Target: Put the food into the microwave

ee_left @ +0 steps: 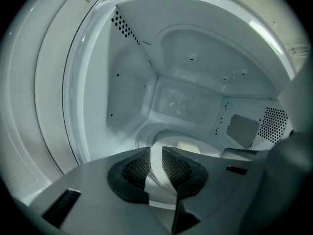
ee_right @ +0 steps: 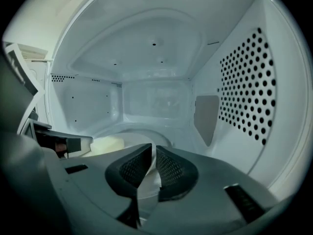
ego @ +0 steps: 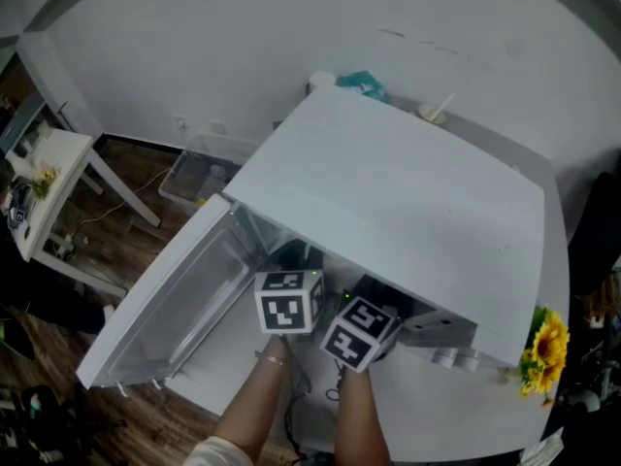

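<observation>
White microwave [ego: 388, 202] cavity, door [ego: 170, 304] open. Left gripper [ee_left: 156, 166] and right gripper [ee_right: 152, 166] both pinch the plate [ee_right: 149, 189] by its rim. Keep food [ee_right: 107, 143] level, lower together.

Head view overhead; both gripper views close inside microwave [ego: 388, 202].

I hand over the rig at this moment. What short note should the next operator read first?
Left gripper: shut on the rim of the white plate.
Right gripper: shut on the same rim.
The pale food lies on the plate, inside the microwave. The door is open.
Done: plate and food are inside.
Left: probably set down (cannot tell if it rests yet), release both, withdraw.
</observation>
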Demonstrator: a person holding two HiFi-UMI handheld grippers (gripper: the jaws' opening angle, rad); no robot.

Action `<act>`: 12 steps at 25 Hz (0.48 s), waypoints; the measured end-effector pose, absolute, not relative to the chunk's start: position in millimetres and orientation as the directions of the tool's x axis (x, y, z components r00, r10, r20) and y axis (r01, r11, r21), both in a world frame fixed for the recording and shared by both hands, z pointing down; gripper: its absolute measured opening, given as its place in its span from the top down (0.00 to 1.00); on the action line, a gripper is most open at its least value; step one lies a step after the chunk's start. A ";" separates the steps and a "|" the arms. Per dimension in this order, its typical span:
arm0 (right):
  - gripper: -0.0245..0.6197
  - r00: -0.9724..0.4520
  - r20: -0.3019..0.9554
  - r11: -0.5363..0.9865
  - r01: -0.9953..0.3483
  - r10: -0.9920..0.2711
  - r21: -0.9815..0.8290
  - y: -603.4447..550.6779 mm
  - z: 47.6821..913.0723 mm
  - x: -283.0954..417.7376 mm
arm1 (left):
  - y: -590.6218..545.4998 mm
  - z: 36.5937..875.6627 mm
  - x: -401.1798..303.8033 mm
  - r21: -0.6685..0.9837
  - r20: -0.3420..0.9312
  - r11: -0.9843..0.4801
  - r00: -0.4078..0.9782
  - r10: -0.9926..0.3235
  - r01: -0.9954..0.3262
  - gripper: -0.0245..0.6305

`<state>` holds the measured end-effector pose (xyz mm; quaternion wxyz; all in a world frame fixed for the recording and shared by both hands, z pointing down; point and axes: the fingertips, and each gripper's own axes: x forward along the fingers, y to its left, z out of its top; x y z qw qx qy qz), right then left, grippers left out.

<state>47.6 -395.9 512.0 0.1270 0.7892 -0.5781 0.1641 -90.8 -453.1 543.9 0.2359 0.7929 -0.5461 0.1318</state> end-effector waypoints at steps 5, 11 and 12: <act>0.91 0.292 0.409 -0.308 -0.951 -0.865 0.028 -395.1 512.1 48.4 | -452.4 544.0 -90.0 0.267 0.450 -0.296 0.390 -0.803 -0.917 0.83; 0.91 0.263 0.397 -0.287 -0.958 -0.879 0.000 -394.6 510.1 46.8 | -450.3 542.0 -89.8 0.297 0.427 -0.299 0.407 -0.807 -0.907 0.83; 0.91 0.258 0.391 -0.285 -0.959 -0.884 -0.010 -393.2 508.6 47.0 | -448.4 539.6 -90.3 0.296 0.420 -0.299 0.405 -0.812 -0.907 0.83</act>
